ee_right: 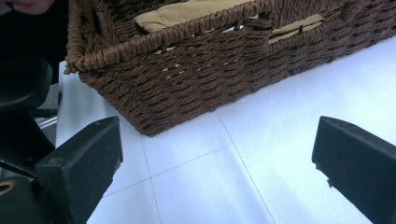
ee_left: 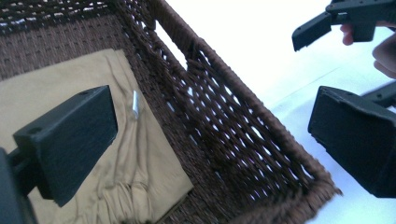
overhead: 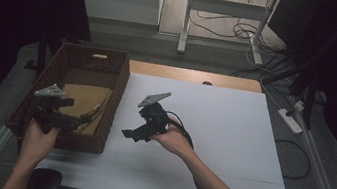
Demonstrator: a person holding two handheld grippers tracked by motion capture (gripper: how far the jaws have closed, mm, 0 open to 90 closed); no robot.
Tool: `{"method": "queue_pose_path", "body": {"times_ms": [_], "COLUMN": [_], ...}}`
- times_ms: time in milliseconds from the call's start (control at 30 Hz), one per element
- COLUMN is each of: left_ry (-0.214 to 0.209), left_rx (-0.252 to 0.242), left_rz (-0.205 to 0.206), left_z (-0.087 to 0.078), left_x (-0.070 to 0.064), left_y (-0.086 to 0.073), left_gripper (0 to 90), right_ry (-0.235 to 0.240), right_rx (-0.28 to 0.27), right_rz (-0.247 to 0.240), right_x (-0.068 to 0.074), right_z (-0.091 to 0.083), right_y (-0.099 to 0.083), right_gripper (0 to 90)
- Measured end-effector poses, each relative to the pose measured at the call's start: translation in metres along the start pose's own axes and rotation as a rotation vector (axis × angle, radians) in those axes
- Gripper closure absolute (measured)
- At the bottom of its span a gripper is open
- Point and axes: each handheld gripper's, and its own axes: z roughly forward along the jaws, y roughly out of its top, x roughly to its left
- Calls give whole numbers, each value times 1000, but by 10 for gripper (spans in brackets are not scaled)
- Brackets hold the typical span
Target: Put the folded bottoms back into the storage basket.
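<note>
A person sat at a table covered with a white sheet (overhead: 211, 131), holding a black two-jaw gripper in each hand. On the left part of the table stood a dark brown woven basket (overhead: 116, 102), rectangular, with a handle slot in its far wall. Inside the basket lay a folded tan cloth (overhead: 86, 100), flat on the bottom, with a small silver metal piece (ee_left: 136, 103) on it near the right wall of the basket.

The left gripper (overhead: 83, 119) hovered over the near right part of the basket, just above the tan cloth. Its jaws were spread wide apart and held nothing; in the left gripper view, one jaw hung over the cloth and the other stood beyond the basket's wall, over the white sheet.

The right gripper (overhead: 129, 134) hung above the white sheet, just beside the basket's right wall, and pointed toward it. Its jaws were also spread wide and held nothing. In the right gripper view, the basket's woven side (ee_right: 196, 79) sat ahead, with the tan cloth (ee_right: 187, 11) showing over its rim.
</note>
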Motion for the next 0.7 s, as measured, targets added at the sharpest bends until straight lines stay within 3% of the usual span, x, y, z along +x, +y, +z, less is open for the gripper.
{"method": "queue_pose_path", "body": {"times_ms": [267, 400, 700], "left_ry": [-26, -16, -22], "left_rx": [-20, -32, -39], "left_rz": [-7, 10, 5], "left_z": [-10, -12, -19], "left_x": [-9, -15, -25], "left_y": [-14, -18, -38], "left_gripper": [7, 6, 5], "right_ry": [-3, -13, -40], "right_rx": [-7, 0, 13], "right_rz": [9, 21, 25], "right_x": [-1, -6, -12], "right_z": [-10, -15, -25], "right_y": [-9, -16, -29], "right_gripper": [27, 27, 26]}}
